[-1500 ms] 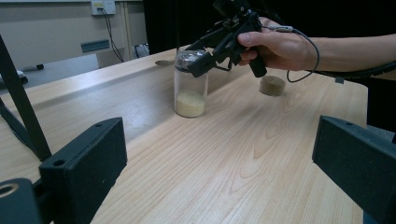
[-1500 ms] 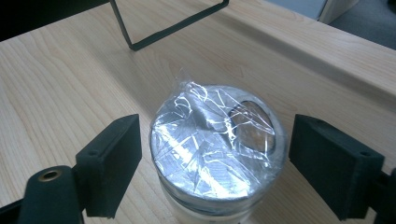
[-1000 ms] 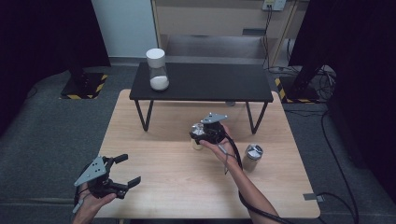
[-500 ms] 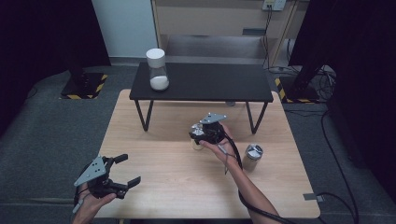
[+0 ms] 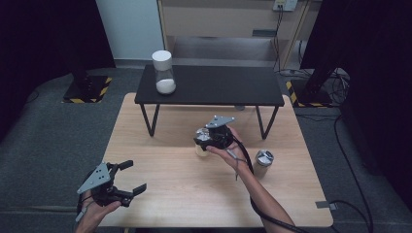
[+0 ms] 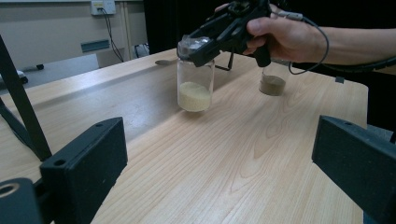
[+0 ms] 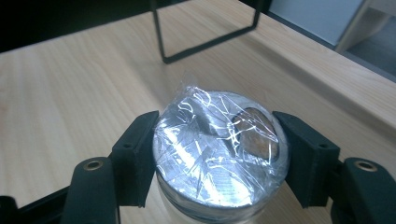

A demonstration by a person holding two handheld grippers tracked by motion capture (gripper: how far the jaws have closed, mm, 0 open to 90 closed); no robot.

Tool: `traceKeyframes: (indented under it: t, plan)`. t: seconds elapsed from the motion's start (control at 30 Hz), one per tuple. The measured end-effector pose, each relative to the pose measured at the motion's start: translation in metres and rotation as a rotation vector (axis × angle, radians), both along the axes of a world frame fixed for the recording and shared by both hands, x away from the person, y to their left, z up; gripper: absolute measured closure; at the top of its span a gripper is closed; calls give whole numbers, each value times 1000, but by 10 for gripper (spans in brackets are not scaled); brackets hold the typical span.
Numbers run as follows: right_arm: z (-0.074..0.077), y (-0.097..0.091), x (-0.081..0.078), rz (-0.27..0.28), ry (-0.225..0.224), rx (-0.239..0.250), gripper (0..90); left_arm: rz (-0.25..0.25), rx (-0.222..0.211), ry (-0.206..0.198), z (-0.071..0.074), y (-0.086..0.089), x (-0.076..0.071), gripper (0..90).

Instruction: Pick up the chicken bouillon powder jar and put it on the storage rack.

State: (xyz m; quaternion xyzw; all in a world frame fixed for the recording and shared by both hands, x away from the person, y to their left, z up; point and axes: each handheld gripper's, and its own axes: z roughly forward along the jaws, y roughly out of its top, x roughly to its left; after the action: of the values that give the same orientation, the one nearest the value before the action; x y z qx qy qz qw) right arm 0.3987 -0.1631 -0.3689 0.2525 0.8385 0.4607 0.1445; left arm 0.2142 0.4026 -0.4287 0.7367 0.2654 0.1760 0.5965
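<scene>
Jars counted: three. One in the right gripper, one with a metal lid standing on the wooden table, one with a white lid on the black bench.
Grippers counted: two, one per hand.
Held jar (image 6: 195, 84): clear glass, pale yellow grains filling roughly the lower third, mouth covered with crinkled clear film over a silvery top.
Held jar, place: near the middle of the wooden table (image 5: 160, 194), in front of the black bench (image 5: 214, 87); whether its base touches the tabletop or hangs just above it cannot be told.
Right gripper (image 7: 219, 154): jaws closed against both sides of the jar's top, pads pressing the film-covered rim.
Left gripper (image 5: 131, 177): jaws spread wide, nothing between them, at the near left corner of the table, well apart from the held jar.
Second jar (image 5: 264, 162): metal lid, brownish contents, just right of the right hand.
Third jar (image 5: 164, 73): white lid, white powder at the bottom, left end of the bench.
Left gripper view: gives the grain level and colour.
Right gripper view: gives the film wrinkles and the pad contact.
</scene>
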Motion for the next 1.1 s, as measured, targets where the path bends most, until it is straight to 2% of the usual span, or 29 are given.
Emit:
traceKeyframes:
  t: [0.73, 0.9, 1.1]
  plan:
    - [62, -6, 10, 220, 40, 3, 355, -2, 2, 3, 0, 0, 0, 21]
    - [77, -8, 15, 253, 47, -1, 355, -2, -1, 2, 0, 0, 0, 21]
    - [92, -16, 17, 247, 40, 12, 355, 0, -5, 4, 0, 0, 0, 19]
